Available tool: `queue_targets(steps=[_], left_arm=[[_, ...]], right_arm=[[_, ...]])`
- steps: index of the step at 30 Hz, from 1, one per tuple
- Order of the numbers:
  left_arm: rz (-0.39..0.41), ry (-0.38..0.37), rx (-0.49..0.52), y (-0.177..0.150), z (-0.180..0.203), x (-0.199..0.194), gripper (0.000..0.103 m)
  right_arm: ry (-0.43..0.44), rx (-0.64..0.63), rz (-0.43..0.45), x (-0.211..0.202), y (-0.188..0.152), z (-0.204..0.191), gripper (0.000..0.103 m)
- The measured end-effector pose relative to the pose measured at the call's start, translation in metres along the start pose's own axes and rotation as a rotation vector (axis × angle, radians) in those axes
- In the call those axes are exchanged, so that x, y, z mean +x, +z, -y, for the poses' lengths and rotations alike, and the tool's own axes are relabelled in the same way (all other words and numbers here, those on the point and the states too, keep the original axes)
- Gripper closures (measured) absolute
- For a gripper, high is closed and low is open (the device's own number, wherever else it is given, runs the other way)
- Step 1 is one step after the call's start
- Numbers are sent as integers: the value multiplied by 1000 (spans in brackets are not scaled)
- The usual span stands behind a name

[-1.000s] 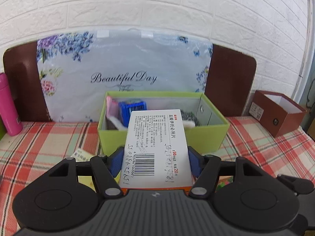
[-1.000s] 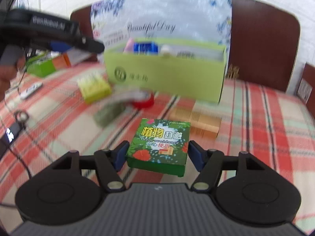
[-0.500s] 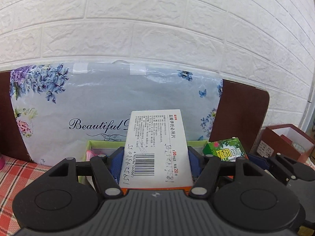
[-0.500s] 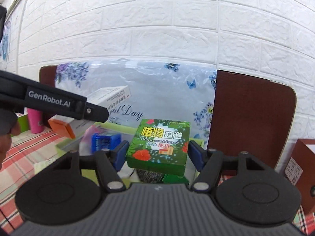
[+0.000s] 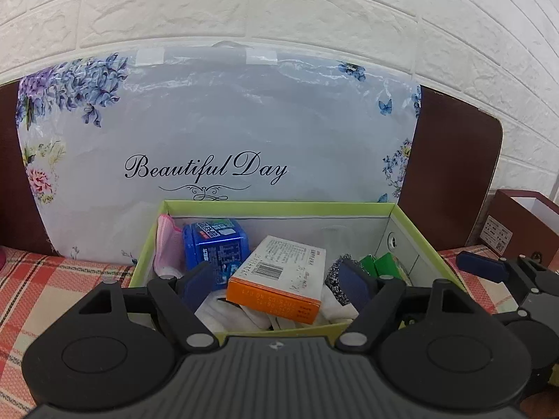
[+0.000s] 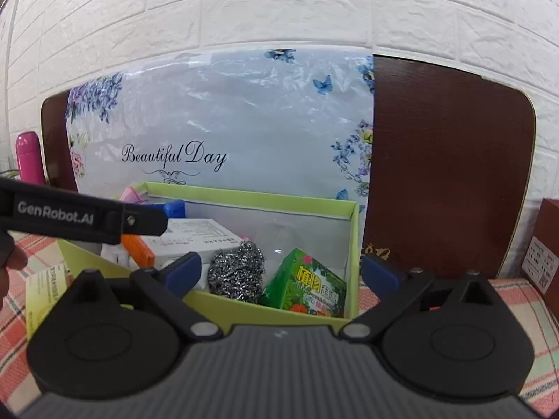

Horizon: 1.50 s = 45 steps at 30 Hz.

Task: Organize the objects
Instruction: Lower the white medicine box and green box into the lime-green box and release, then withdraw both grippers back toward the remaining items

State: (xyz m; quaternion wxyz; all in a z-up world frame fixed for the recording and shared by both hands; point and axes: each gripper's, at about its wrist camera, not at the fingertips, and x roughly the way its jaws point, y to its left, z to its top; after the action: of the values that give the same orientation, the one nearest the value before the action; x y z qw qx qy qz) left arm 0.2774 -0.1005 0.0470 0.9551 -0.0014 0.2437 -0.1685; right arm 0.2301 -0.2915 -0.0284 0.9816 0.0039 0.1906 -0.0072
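Note:
Both grippers hang over a lime-green storage box [image 5: 279,206] [image 6: 251,195]. My left gripper [image 5: 276,276] has its jaws opening. The white and orange medicine box [image 5: 279,279] lies loose below them on white cloth, and the pads do not touch it. My right gripper [image 6: 281,269] also has its jaws opening, wide and with nothing between them. The green plant-print box [image 6: 307,289] rests tilted in the storage box's right corner, beside a steel-wool scourer [image 6: 237,272]. A blue box [image 5: 213,248] and a pink cloth [image 5: 164,244] sit at the left.
A flowered "Beautiful Day" bag [image 5: 209,132] leans on a brown board [image 6: 447,167] against the brick wall. A brown carton [image 5: 517,223] stands at the right, a pink bottle [image 6: 29,157] at the left. A yellow-green packet [image 6: 42,289] lies on the plaid tablecloth [image 5: 52,286].
Both grippers travelled from the table to above the green box. Each let go of its carton, and the medicine box and the plant-print box now lie inside.

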Motion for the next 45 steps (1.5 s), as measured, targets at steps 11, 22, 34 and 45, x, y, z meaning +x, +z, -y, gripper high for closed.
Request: queue_targets(steps=[11,22,34,45], left_arm=[[-36,78,-25,-1,12,-71,21],[-41,65,-61,-42,10,-132,21],[-194,140,-210,-126,-38,-144,21],[-216,220,-296,-133,-80,-138,21]], right_arm=[[13,-32,24,-76,20,-10,0],[84,-95,-39,-156,14,-25,0],[174,-207,-167,-182,-36,-52,0],[231,-154,-120,-101,-62,-100,6]])
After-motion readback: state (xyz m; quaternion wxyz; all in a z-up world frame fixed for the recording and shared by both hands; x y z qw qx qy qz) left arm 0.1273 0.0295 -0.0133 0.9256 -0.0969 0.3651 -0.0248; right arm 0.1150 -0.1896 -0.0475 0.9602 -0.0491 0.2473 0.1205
